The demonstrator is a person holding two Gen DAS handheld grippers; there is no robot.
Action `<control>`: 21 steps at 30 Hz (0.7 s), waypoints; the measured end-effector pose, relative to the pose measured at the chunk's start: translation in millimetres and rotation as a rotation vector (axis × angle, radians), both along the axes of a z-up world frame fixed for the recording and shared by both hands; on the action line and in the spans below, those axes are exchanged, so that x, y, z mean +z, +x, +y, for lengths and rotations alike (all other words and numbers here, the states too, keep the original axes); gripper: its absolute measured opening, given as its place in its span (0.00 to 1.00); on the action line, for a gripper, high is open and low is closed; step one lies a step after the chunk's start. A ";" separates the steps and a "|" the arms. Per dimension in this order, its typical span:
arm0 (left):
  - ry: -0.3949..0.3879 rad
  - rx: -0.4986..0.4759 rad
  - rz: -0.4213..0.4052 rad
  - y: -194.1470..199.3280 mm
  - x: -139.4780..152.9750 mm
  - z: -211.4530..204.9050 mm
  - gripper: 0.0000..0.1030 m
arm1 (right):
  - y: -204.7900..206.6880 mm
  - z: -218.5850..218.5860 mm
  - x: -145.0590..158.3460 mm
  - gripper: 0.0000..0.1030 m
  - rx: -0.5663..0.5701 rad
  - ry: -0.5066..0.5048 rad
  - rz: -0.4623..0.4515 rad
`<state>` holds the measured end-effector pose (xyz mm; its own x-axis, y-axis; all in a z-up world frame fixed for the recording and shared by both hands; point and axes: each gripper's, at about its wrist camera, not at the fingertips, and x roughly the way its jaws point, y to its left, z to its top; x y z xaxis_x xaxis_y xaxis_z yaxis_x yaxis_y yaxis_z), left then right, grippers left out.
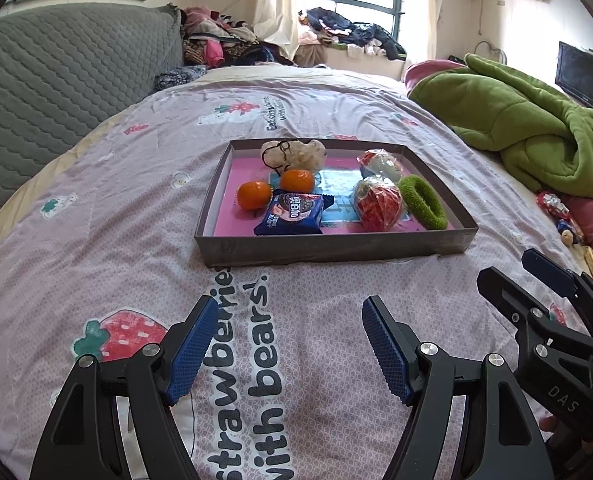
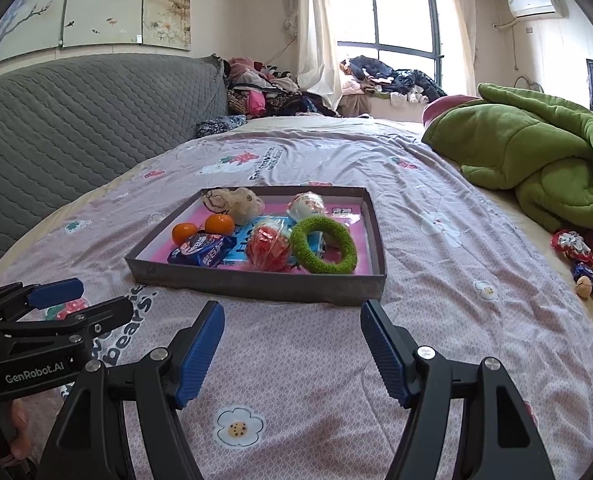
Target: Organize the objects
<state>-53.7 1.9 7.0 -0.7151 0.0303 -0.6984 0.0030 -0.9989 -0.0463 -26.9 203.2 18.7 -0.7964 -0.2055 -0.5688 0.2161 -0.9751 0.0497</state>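
A shallow grey box tray [image 1: 336,246] [image 2: 256,280] with a pink floor sits on the bed. Inside lie two oranges [image 1: 254,195] [image 2: 184,233], a blue biscuit packet [image 1: 292,214] [image 2: 200,252], a red wrapped ball [image 1: 378,204] [image 2: 268,246], a white wrapped ball [image 1: 378,162] [image 2: 306,206], a green fuzzy ring [image 1: 422,200] [image 2: 323,245] and a beige cloth bundle [image 1: 294,154] [image 2: 234,202]. My left gripper [image 1: 288,344] stands open over the bedspread, short of the tray. My right gripper [image 2: 292,348] is open too, with nothing between its fingers, just before the tray's near right corner.
A green blanket [image 1: 524,124] [image 2: 536,160] is heaped at the right. Small wrapped items [image 2: 574,256] [image 1: 556,210] lie on the bed's right side. A grey quilted headboard [image 1: 56,80] rises at the left. Clothes [image 2: 264,92] are piled beyond the bed by the window.
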 end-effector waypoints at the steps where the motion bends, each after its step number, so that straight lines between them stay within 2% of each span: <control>1: 0.002 -0.002 0.000 0.0 -0.4 0.1 0.73 | 0.5 -0.3 -0.8 0.68 -0.003 0.002 -0.003; 21: -0.028 0.003 -0.010 3.3 -11.9 0.0 0.73 | -1.5 7.6 -17.3 0.68 -0.036 0.004 -0.032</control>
<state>-50.4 1.9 -4.9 -0.7079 0.0083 -0.7062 0.0060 -0.9998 -0.0178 -28.4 210.9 1.4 -0.7849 -0.1748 -0.5945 0.1791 -0.9824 0.0525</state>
